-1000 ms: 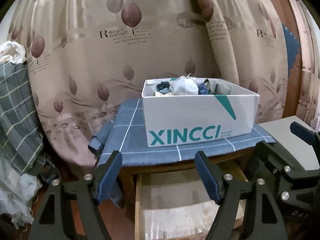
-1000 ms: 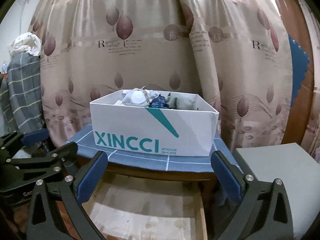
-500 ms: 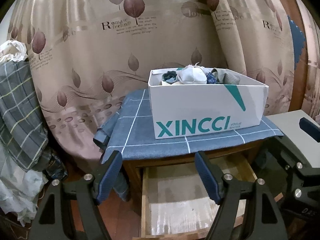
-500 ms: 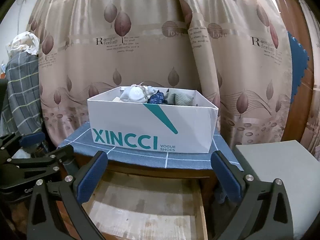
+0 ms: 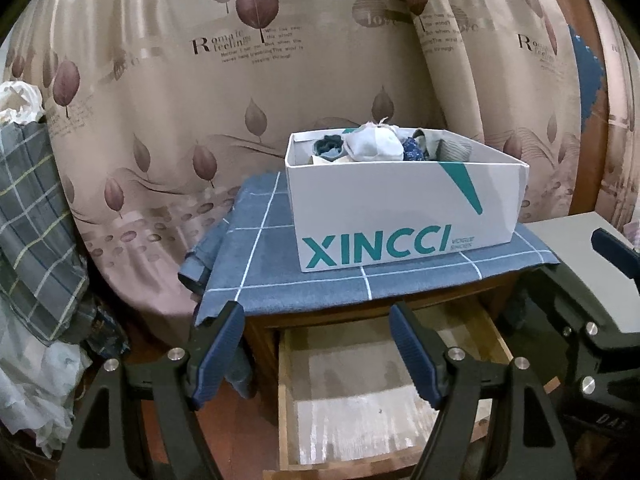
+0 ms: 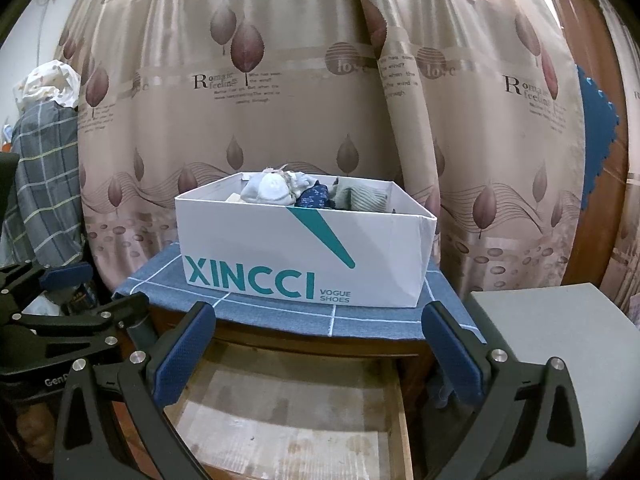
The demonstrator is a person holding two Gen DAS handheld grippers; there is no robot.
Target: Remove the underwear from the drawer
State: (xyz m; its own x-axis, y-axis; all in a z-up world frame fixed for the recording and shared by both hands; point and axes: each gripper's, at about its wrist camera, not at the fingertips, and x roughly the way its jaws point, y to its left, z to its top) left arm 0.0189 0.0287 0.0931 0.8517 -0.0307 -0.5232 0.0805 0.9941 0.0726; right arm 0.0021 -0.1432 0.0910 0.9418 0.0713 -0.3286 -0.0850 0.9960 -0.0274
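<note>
Left wrist: left gripper [image 5: 316,344] wide, empty, above the open drawer [image 5: 352,392]. Visible drawer floor bare. Rolled underwear [image 5: 376,146] sits in the box [image 5: 400,208] at 12 o'clock.

Right wrist: right gripper [image 6: 320,356] wide, empty; box [image 6: 296,256] at 12 o'clock. Advice: check the drawer's hidden rear before reaching, and pinch cloth only.

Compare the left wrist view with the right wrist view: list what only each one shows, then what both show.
Only the left wrist view: a dark teal rolled garment at the box's left end, and the checked cloth's crumpled corner hanging off the cabinet.
Only the right wrist view: the small print VOGUE SHOES legibly.
Both: the white XINCCI shoe box holding rolled garments on the blue checked cloth, the open drawer with nothing visible inside, the leaf-print curtain, the left gripper and the right gripper, both open and empty.
</note>
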